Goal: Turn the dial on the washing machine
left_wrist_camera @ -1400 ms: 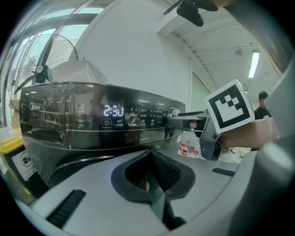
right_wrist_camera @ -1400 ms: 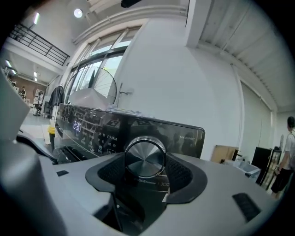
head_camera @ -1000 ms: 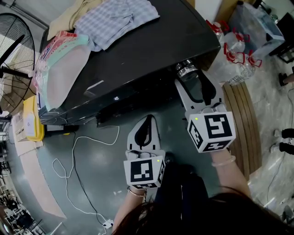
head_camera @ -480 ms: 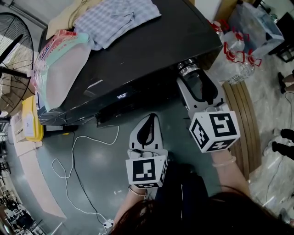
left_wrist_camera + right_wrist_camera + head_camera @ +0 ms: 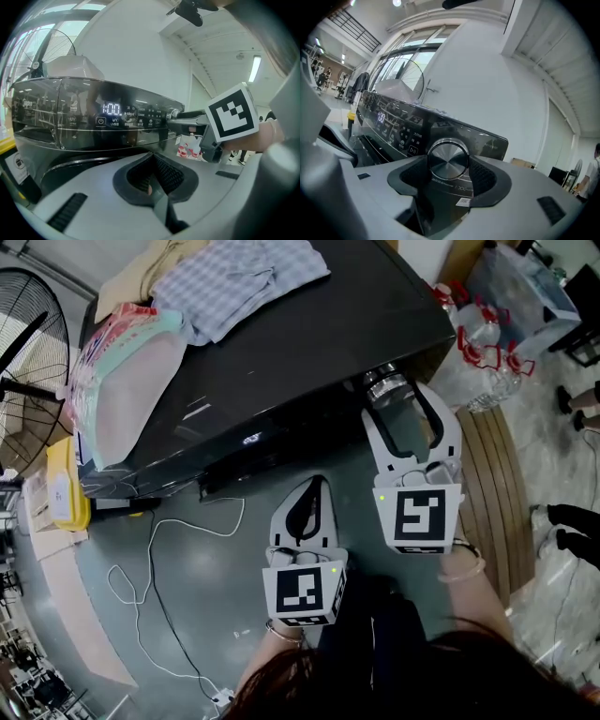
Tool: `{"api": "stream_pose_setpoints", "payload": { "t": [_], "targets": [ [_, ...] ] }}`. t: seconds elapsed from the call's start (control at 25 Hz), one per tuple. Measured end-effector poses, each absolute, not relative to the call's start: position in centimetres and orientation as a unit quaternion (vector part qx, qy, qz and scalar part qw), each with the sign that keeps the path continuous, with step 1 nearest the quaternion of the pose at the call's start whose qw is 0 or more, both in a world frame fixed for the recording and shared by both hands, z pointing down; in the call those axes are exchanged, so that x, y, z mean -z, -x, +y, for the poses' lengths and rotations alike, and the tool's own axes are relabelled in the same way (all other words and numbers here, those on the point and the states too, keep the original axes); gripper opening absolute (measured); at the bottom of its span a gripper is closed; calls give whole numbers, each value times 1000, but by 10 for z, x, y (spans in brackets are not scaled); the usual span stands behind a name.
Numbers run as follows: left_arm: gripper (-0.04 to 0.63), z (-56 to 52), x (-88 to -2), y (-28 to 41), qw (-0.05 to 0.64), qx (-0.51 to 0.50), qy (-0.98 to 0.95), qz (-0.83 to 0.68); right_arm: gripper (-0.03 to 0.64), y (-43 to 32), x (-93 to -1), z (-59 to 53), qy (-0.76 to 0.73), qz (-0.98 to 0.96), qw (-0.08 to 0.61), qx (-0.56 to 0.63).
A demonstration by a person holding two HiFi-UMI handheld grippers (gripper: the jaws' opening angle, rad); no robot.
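Observation:
The black washing machine (image 5: 281, 343) has a round silver dial (image 5: 384, 385) at the right end of its front panel. My right gripper (image 5: 401, 397) reaches up to the dial, its two jaws pressed against the dial's sides. In the right gripper view the dial (image 5: 448, 158) fills the gap between the ribbed pads (image 5: 412, 174). My left gripper (image 5: 313, 486) hangs lower, away from the panel, shut with nothing in it. In the left gripper view the lit display (image 5: 111, 108) reads 1:00, and the dial (image 5: 174, 113) shows beside the right gripper's jaws.
Plaid cloth (image 5: 244, 277) and a plastic-wrapped package (image 5: 127, 371) lie on the machine's lid. A fan (image 5: 28, 334) and a yellow container (image 5: 64, 479) stand at the left. A white cable (image 5: 155, 549) runs over the floor. Water bottles (image 5: 478, 334) and wooden boards (image 5: 497, 484) are at the right.
My right gripper has rolled about its axis at the dial, so its marker cube now faces up squarely. The left gripper has shifted slightly right.

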State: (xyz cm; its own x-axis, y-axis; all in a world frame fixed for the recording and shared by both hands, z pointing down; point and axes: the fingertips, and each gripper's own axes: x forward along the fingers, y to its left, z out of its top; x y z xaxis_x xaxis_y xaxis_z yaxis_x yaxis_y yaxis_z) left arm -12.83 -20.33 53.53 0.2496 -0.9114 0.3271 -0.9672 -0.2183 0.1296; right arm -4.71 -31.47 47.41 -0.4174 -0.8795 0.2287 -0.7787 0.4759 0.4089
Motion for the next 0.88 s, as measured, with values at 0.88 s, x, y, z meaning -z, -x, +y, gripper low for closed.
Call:
{"api": "stream_pose_setpoints", "payload": {
  "t": [0.88],
  "targets": [
    [14,-206,-526,113,132,-99,-788,-594,293,36,-478,-318,-520,-846,85,-81]
  ]
}}
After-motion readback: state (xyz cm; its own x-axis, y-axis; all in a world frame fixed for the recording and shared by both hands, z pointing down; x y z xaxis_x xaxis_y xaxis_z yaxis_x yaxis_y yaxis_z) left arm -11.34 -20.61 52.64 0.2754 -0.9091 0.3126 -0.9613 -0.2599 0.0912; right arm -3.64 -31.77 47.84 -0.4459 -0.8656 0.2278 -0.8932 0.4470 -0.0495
